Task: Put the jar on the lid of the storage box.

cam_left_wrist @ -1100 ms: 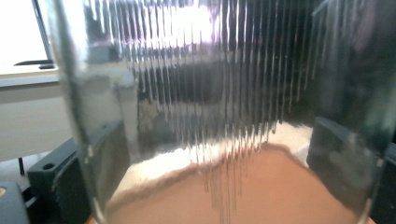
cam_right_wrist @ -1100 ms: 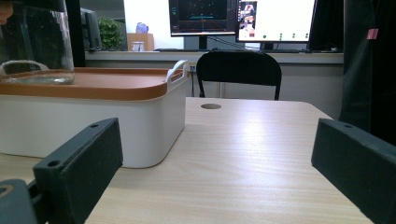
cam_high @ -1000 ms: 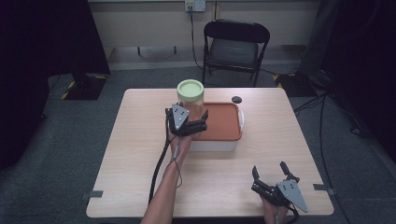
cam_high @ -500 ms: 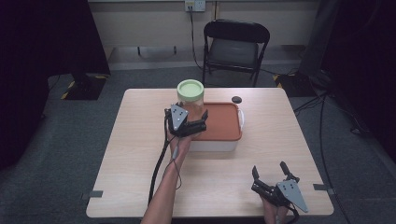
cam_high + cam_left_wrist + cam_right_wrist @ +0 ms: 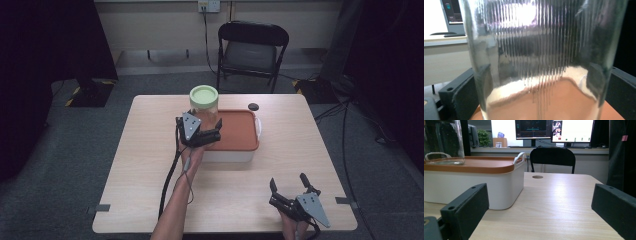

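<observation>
High view: L gripper (image 5: 210, 134) clamps glass jar (image 5: 204, 102) standing on box lid (image 5: 237, 131); R gripper (image 5: 290, 187) wide, idle on table (image 5: 150, 170).

Grey carpet floor (image 5: 60, 165); black folding chair (image 5: 252, 50) behind table; wall socket (image 5: 209, 6).

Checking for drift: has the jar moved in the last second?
No. The jar sits at the same corner of the orange-lidded box, with the left tongs around it.

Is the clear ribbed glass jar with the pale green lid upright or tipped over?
Upright: the clear ribbed glass jar stands on the orange-lidded white box, green lid on top.
</observation>
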Demonstrator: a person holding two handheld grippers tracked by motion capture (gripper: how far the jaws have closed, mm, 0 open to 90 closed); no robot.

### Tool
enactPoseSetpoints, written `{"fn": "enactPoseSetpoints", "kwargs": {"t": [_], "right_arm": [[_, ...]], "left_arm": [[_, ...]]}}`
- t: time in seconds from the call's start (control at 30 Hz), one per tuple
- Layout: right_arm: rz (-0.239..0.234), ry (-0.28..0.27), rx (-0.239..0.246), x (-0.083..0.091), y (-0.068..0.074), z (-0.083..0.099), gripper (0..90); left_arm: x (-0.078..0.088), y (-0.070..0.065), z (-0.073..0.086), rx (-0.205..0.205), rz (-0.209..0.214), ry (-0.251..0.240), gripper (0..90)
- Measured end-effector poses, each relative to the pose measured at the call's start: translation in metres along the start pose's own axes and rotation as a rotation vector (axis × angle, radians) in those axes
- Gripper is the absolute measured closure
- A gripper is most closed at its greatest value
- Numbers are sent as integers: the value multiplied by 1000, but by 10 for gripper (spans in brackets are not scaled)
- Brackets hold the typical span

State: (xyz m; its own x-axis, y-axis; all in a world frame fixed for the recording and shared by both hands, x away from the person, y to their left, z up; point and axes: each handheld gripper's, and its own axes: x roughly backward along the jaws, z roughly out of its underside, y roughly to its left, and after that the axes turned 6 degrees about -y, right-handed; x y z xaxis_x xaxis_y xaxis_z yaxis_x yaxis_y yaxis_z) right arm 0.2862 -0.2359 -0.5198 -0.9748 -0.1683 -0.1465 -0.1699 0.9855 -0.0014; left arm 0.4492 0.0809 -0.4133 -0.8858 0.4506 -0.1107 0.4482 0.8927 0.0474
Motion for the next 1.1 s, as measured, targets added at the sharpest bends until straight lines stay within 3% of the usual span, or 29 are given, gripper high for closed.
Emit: {"fn": "enactPoseSetpoints", "kwargs": {"t": [0.5,1.1], "right_arm": [[8,0,0,0,0,0,0],[1,0,-1,0,0,0,9]], "left_arm": [[5,0,3,-1,-10,26,0],[15,-1,-5,-8,-3,-6,0]]}}
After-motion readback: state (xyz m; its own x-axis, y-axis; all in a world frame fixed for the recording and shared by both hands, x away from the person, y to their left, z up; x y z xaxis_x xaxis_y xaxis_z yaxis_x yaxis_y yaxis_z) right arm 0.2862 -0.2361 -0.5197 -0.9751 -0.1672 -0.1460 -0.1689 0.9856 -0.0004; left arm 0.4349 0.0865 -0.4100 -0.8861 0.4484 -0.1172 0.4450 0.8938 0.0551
